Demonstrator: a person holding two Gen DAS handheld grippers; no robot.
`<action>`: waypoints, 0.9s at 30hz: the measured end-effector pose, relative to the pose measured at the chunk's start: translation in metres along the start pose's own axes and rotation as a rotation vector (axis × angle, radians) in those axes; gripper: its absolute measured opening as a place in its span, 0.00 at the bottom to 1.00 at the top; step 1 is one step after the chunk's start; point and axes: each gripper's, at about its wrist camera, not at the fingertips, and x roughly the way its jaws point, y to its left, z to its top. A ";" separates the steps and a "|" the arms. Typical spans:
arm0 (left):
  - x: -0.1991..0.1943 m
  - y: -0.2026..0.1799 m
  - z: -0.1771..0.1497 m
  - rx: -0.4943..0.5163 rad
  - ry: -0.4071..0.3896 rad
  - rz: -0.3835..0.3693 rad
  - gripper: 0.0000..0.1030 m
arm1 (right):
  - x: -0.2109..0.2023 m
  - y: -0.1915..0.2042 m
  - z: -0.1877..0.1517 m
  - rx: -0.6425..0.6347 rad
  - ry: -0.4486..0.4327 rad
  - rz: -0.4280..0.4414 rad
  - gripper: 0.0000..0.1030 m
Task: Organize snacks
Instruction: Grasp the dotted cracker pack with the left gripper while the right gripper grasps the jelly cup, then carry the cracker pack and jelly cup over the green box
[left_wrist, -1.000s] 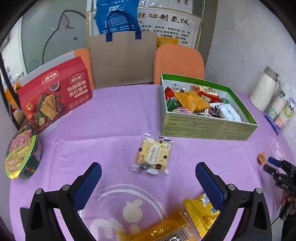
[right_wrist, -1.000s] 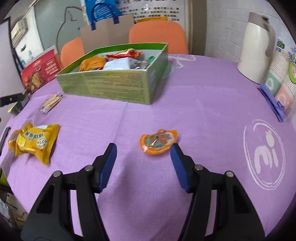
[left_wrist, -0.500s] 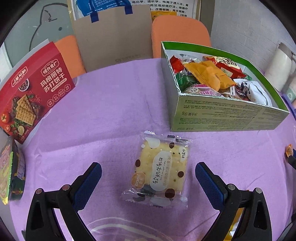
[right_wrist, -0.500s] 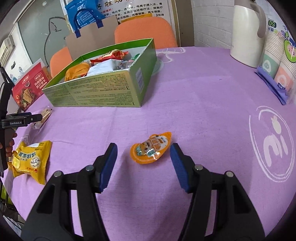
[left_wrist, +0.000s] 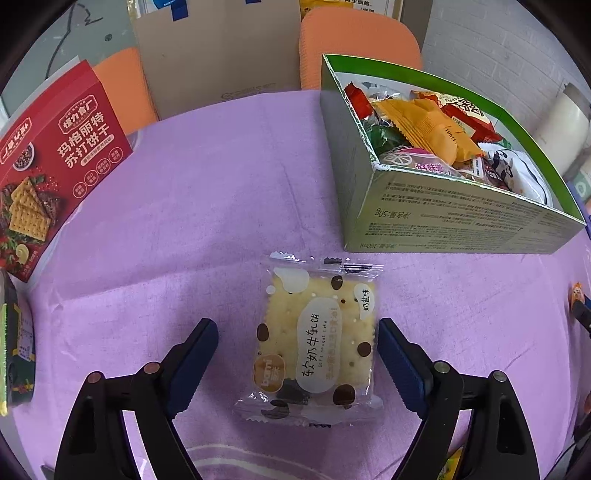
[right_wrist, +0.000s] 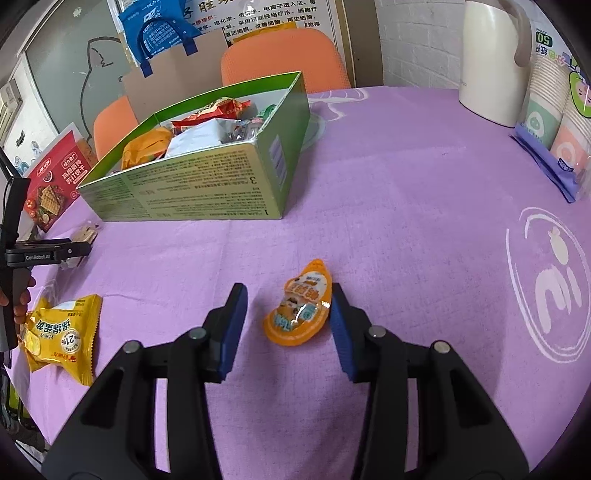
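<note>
A clear-wrapped nougat cracker pack (left_wrist: 317, 341) lies on the purple tablecloth between the open fingers of my left gripper (left_wrist: 297, 341); its right edge is close to the right finger. A green snack box (left_wrist: 454, 221) full of packets stands behind it to the right, and also shows in the right wrist view (right_wrist: 192, 192). My right gripper (right_wrist: 288, 314) is open around a small orange jelly cup (right_wrist: 301, 312), which lies against the right finger. A yellow snack pack (right_wrist: 61, 338) lies at left, near the left gripper's body (right_wrist: 40, 253).
A red cracker box (left_wrist: 48, 162) leans at the left, an instant noodle bowl (left_wrist: 14, 343) below it. A white kettle (right_wrist: 495, 62) and sleeves of paper cups (right_wrist: 554, 122) stand at the right. Orange chairs (right_wrist: 284, 59) and a paper bag (left_wrist: 221, 51) are behind the table.
Both grippers have moved forward and down: the cracker pack now lies between the left fingers, and the jelly cup now lies between the right fingers. Both stay open.
</note>
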 end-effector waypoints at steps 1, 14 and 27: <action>-0.002 -0.001 0.000 0.006 -0.010 -0.003 0.65 | -0.001 -0.001 -0.001 0.006 -0.004 0.015 0.28; -0.044 0.000 -0.015 -0.039 -0.061 -0.038 0.57 | -0.026 0.038 -0.002 -0.078 -0.045 0.176 0.24; -0.131 -0.071 0.044 0.011 -0.291 -0.159 0.57 | -0.052 0.061 0.073 -0.111 -0.221 0.202 0.24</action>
